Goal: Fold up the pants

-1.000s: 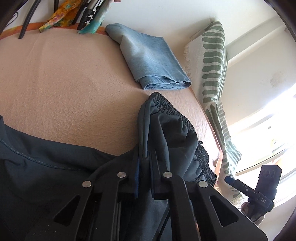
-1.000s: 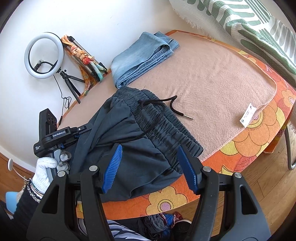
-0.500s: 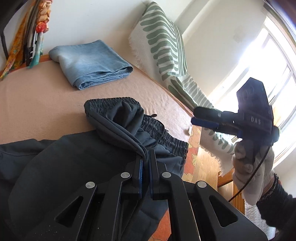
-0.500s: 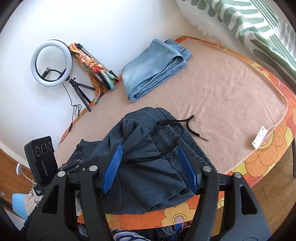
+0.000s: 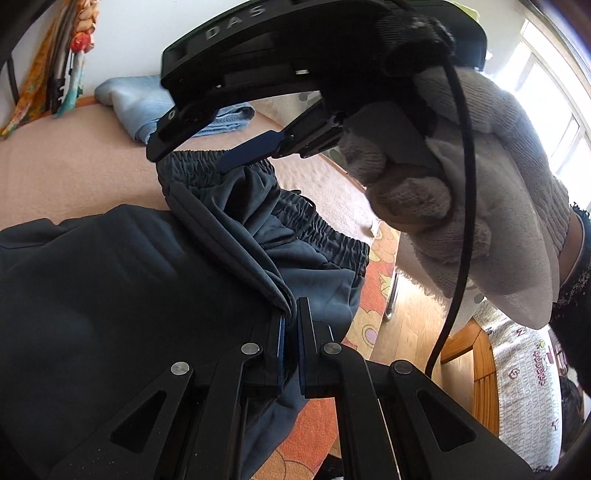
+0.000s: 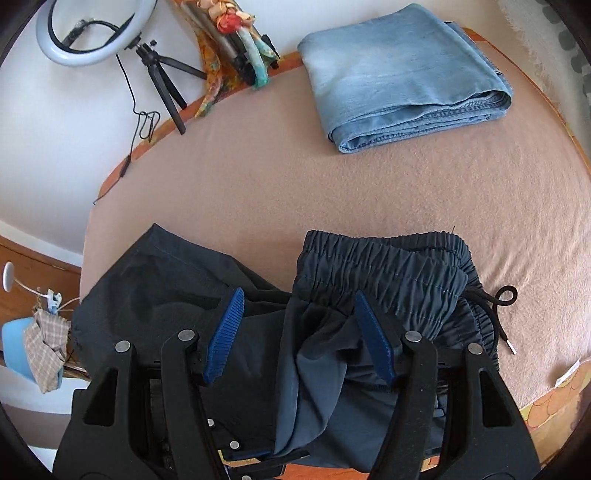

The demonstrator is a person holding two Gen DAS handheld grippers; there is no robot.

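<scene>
Left wrist view: the left gripper (image 5: 290, 325), black with blue pads, sits at lower centre, its tongs pinched together on a raised ridge of the dark navy elastic-waist pants (image 5: 110, 280). The pants fill the lower left and centre of the frame, lying on a tan fleece blanket (image 5: 55, 173). The gathered waistband runs across mid-frame. The right gripper (image 5: 207, 144), black with one blue pad showing, crosses the top of the frame just above the waistband. A white knit-gloved right hand (image 5: 480, 184) holds it at upper right. A folded light blue denim garment (image 5: 147, 107) lies at upper left, partly hidden by that gripper.

Right wrist view: the right gripper (image 6: 299, 332) has its tongs spread apart at lower centre, with pants (image 6: 369, 273) fabric between and below them. The pads grip nothing. A black drawstring (image 6: 495, 314) trails at right. Folded denim (image 6: 402, 74) sits upper right on the blanket (image 6: 258, 184). A white ring light on a black tripod (image 6: 99, 33) stands upper left.
</scene>
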